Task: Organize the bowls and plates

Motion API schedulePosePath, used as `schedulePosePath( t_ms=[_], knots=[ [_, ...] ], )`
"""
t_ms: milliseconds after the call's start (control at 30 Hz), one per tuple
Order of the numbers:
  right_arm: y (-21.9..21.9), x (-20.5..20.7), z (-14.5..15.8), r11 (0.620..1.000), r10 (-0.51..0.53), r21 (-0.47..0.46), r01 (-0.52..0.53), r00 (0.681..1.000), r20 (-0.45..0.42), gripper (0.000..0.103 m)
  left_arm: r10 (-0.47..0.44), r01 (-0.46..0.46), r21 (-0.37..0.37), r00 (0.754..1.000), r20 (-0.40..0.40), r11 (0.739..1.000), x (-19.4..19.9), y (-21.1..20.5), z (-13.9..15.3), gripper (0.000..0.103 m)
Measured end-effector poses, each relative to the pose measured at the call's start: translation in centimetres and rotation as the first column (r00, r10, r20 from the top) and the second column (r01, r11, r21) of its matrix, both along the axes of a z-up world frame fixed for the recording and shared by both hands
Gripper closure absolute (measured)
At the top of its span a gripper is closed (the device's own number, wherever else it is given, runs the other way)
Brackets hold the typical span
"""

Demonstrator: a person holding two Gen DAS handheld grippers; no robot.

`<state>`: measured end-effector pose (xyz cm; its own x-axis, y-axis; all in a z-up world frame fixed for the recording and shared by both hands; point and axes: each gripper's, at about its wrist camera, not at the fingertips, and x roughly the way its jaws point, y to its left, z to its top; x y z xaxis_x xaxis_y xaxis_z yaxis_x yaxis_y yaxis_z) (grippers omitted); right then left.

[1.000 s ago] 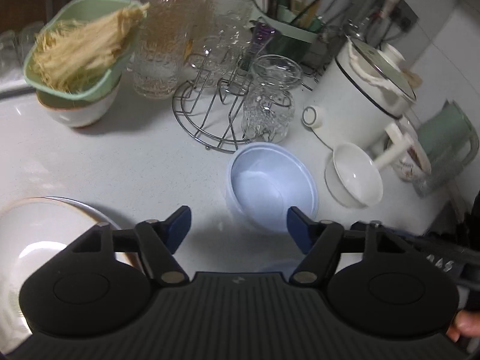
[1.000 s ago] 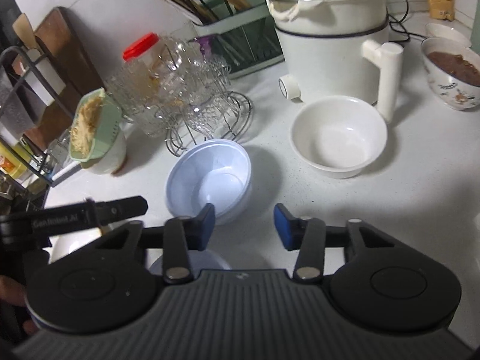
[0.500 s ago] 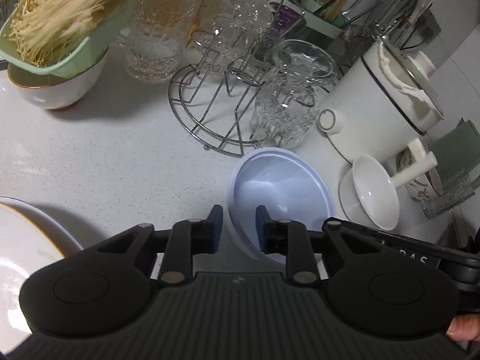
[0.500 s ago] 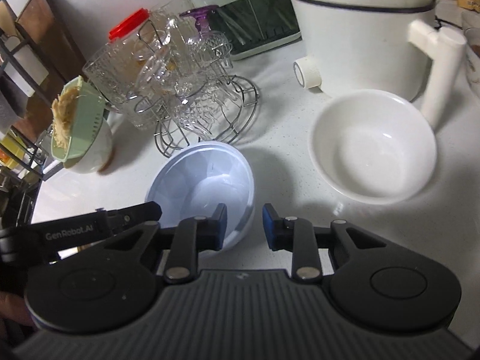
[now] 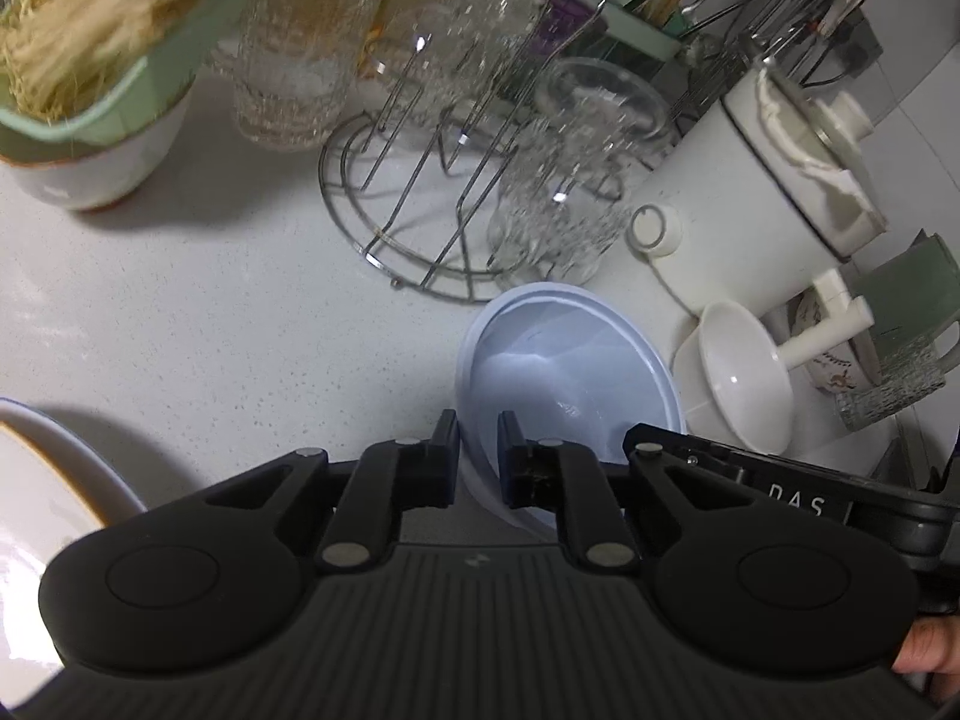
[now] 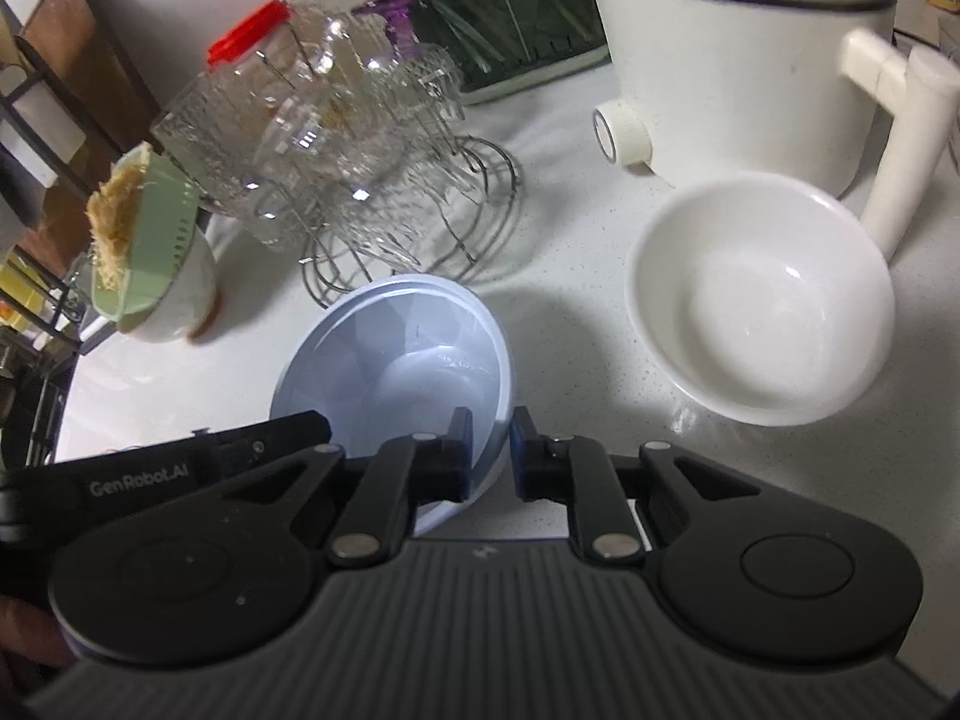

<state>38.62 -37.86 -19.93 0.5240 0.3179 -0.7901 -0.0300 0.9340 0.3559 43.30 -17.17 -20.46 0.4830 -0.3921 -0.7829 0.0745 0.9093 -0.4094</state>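
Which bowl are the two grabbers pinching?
The pale blue plastic bowl. Both the left gripper and right gripper clamp its rim. The plain white ceramic bowl beside it sits untouched.

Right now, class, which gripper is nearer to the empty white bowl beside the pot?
Right. The right gripper grips the blue bowl's rim on the side facing the white bowl; the left gripper grips the opposite rim, farther away.

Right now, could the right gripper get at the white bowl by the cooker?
Probably not yet: the right gripper is shut on the blue bowl. The white bowl itself sits unobstructed just beside it.
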Motion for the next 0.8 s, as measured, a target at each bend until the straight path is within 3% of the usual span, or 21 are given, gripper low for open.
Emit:
schedulePosePath(
  t_ms=[433, 800],
  knots=[
    [0.0, -3.1, 5.3, 0.999, 0.006, 0.031, -0.007, 0.999, 0.038, 0.087, 0.004, -0.003, -0.023, 1.000, 0.026, 1.000, -3.0, 1.3, 6.3, 0.088],
    [-0.3, -7.6, 7.4, 0.999, 0.006, 0.051, -0.008, 0.998, 0.056, 0.087, -0.001, 0.001, -0.019, 0.999, 0.035, 1.000, -7.4, 1.4, 8.6, 0.087]
  ],
)
